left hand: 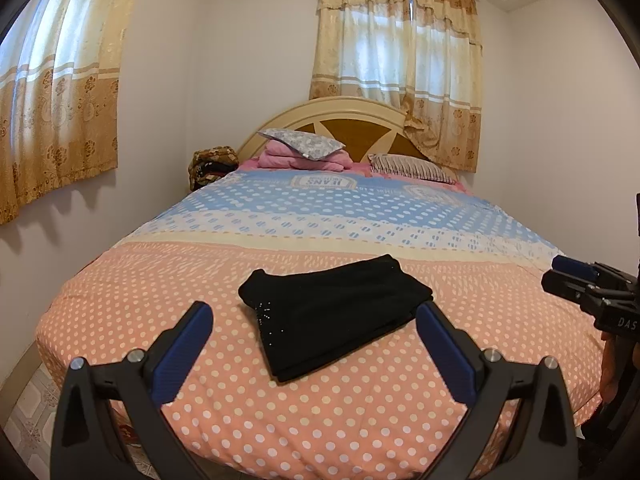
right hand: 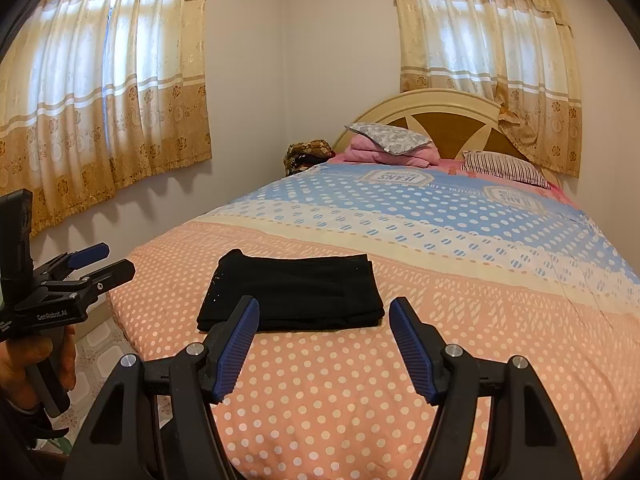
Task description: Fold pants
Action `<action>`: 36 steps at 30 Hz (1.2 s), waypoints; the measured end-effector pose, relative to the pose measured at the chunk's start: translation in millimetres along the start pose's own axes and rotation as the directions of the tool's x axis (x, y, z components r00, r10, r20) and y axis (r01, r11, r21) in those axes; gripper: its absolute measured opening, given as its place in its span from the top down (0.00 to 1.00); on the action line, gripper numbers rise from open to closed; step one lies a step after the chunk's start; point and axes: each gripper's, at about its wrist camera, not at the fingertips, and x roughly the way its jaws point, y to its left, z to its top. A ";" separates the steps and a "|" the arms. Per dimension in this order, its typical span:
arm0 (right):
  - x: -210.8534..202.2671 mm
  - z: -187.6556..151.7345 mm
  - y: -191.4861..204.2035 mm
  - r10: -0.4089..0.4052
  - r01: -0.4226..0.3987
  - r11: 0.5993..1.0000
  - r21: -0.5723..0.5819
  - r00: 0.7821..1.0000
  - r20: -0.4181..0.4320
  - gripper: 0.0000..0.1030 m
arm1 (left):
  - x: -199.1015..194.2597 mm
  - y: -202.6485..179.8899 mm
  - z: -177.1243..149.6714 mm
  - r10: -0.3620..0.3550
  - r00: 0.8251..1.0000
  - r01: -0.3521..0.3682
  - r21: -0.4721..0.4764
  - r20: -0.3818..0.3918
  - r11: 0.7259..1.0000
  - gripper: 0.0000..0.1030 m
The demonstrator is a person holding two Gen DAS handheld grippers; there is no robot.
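1. The pants [left hand: 334, 312] are lying folded into a flat black bundle on the pink dotted end of the bedspread [left hand: 320, 420], near the foot of the bed.
2. A patch of small shiny studs is showing on the pants' left corner.
3. The left gripper [left hand: 314, 320] is hovering just short of the pants with its jaws spread wide, holding nothing.
4. The right gripper [right hand: 324, 316] is likewise hanging in front of the bundle, jaws wide apart and empty.
5. In the right wrist view the left gripper [right hand: 102, 262] is showing at the left edge, off the side of the bed, with a hand [right hand: 36, 364] gripping its handle.
6. In the left wrist view the right gripper [left hand: 560, 276] is peeking in at the right edge; its tips are probably apart, though the angle is poor.
7. Pillows [left hand: 302, 144] and a pink blanket [left hand: 280, 158] are sitting by the headboard [left hand: 352, 120], well apart from the pants.
8. Curtains [right hand: 100, 80] are hanging over both windows.
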 end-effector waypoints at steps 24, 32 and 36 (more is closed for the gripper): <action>-6.3 0.9 1.3 0.005 -0.005 1.000 0.014 1.000 0.024 0.33 | 1.7 0.8 0.9 0.036 0.999 -0.036 0.023 -0.007 0.999 0.00; -8.5 1.0 4.3 0.014 -0.014 1.000 0.003 0.999 0.029 0.33 | 1.7 -2.8 1.6 0.044 0.999 -0.043 0.040 -0.009 0.998 0.00; -8.3 0.0 5.1 0.018 -0.018 1.000 0.001 0.999 0.032 0.33 | 1.4 -4.1 1.8 0.047 0.999 -0.047 0.043 -0.010 0.998 0.00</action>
